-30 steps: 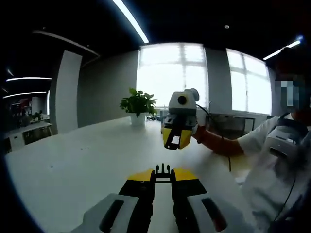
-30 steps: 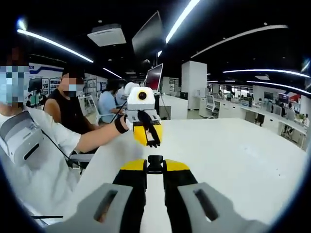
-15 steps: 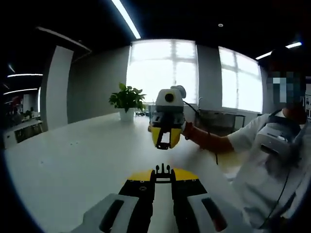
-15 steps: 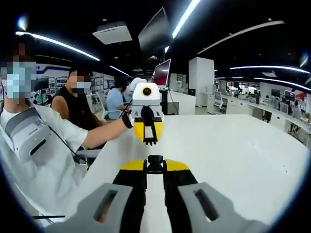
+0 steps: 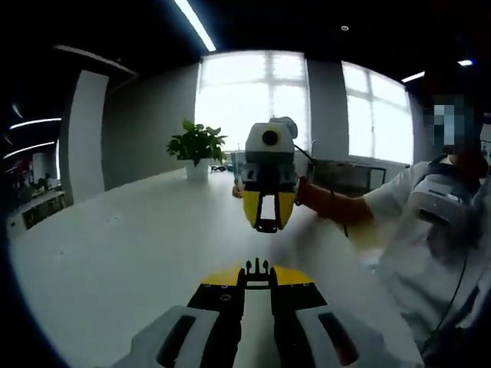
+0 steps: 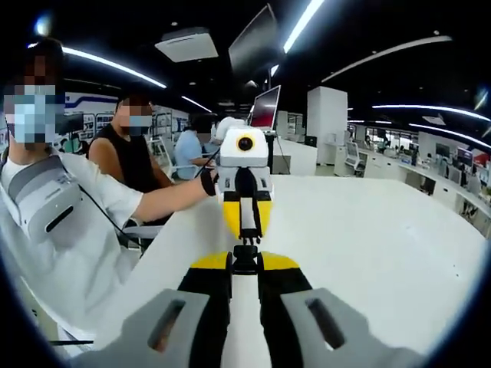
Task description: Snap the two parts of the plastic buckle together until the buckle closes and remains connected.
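Note:
My left gripper (image 5: 257, 276) is shut on the black pronged buckle part (image 5: 257, 267), whose prongs stick up from between the yellow tips. Facing it a short way off, my right gripper (image 5: 267, 224) is shut on the black socket buckle part (image 5: 266, 217). In the right gripper view, the right gripper (image 6: 245, 265) holds the socket part (image 6: 245, 258) at its tips. The left gripper (image 6: 245, 230) hangs straight in front of it, and the pronged part (image 6: 245, 244) points down at the socket, almost touching it. Both are held above the white table (image 6: 368, 245).
A potted plant (image 5: 197, 147) stands at the table's far end before bright windows. The person holding the grippers shows in a white shirt (image 6: 54, 230) with an arm (image 5: 337, 211) stretched out. Other people (image 6: 126, 161) sit beside a monitor (image 6: 266, 109).
The two grippers have drawn together and lined up head on. In the right gripper view the gap between the pronged part and the socket has shrunk to almost nothing.

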`<state>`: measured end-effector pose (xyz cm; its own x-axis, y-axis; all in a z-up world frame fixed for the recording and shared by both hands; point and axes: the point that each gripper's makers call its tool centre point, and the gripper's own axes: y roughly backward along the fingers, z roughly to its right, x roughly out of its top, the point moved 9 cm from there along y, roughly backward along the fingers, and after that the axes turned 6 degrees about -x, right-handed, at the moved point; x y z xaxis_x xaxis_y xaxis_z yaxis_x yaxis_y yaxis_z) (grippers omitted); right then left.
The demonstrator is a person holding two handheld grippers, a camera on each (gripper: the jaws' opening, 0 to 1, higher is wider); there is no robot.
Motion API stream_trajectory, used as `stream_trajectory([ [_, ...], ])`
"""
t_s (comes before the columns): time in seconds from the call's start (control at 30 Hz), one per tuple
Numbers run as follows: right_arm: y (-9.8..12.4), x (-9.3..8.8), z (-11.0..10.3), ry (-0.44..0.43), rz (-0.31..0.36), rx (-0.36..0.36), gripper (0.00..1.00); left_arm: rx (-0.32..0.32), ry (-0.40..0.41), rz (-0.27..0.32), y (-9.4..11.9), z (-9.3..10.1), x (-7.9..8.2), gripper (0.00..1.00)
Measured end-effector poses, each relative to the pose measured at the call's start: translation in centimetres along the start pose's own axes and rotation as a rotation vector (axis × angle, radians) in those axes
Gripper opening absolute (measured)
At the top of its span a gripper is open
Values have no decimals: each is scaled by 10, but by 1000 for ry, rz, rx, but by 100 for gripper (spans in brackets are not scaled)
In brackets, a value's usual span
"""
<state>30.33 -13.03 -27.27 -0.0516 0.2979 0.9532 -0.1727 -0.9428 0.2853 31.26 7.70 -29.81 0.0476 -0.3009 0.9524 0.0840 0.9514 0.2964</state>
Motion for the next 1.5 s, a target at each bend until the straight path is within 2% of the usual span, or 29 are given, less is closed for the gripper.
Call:
stream_trajectory([
  [0.5,-12,-24,3,-1,-89,10,11,-32,33,-25,-4,-5,-10,12],
  [0.73,-19,-36,1,11,-135,28,11,-43,38,-80,-10,-6,-20,12],
  [1.07,-24,-40,0,23,-147,46,11,-50,51,-89,-7,-6,-21,12],
  [1.17,-26,-43,0,27,-167,47,11,-44,38,-125,-10,-6,-25,12],
  [1.3,-27,-45,-1,26,-180,54,11,-62,51,-127,-12,-3,-26,12],
  [1.5,-29,-47,-2,19,-198,61,11,-67,50,-160,-16,0,-30,12],
])
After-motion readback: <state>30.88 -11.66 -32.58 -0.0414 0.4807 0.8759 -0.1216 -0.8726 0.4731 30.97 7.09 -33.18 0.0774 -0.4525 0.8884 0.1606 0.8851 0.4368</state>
